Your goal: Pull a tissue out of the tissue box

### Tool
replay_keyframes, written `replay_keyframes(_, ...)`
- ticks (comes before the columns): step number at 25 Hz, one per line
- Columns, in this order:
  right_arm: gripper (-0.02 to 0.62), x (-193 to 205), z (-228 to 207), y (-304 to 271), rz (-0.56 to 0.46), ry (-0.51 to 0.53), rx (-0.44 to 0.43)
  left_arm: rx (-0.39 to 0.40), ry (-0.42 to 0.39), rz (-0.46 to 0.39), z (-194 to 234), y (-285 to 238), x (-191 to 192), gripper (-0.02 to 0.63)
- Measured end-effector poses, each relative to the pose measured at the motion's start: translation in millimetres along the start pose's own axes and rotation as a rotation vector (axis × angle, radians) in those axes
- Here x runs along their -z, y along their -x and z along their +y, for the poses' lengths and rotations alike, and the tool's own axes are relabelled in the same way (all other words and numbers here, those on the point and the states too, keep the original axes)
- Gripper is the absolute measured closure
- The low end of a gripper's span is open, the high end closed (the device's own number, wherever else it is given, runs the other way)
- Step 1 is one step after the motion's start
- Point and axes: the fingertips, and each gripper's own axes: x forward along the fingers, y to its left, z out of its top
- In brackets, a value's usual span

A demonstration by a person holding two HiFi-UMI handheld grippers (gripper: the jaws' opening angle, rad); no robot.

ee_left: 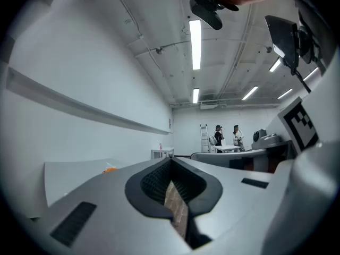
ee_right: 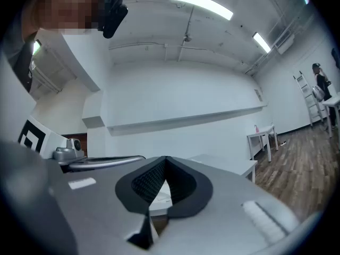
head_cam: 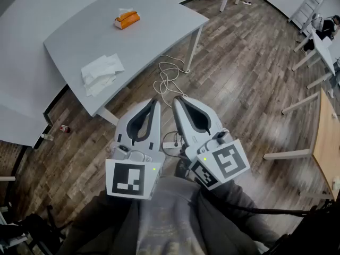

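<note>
The tissue box [head_cam: 127, 19], a small orange pack with white tissue poking out, lies far back on the grey table [head_cam: 69, 33]. A loose pile of white tissues [head_cam: 101, 72] lies near the table's front edge. My left gripper [head_cam: 155, 102] and right gripper [head_cam: 177, 98] hang side by side over the wooden floor, short of the table, both shut and holding nothing. In the left gripper view the shut left gripper [ee_left: 171, 160] points level, with the orange pack [ee_left: 110, 169] small at left. The right gripper [ee_right: 165, 159] is shut too, and white tissue [ee_right: 161, 194] shows through the gap behind its tips.
A white cable [head_cam: 169, 78] lies coiled on the floor by the table leg [head_cam: 194, 49]. More tables [head_cam: 326, 142] and a ladder [head_cam: 308, 4] stand at the right. Two people [ee_left: 228, 135] stand far across the room. Wooden floor lies between me and the table.
</note>
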Motion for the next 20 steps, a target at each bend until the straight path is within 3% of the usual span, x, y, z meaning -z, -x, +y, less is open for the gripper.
replay_keyframes(12, 0.597, 16, -28, 7, 0.014, -0.069, -0.017, -0.027, 0.006, 0.064, -16, -21, 18, 0.606)
replay_keyframes(15, 0.595, 21, -35, 14, 0.018, -0.105, -0.071, -0.049, -0.002, 0.084, -27, -31, 24, 0.606)
replay_keyframes(20, 0.592, 25, -37, 22, 0.042, -0.075, -0.187, -0.114, -0.010, 0.119, -42, -55, 32, 0.606)
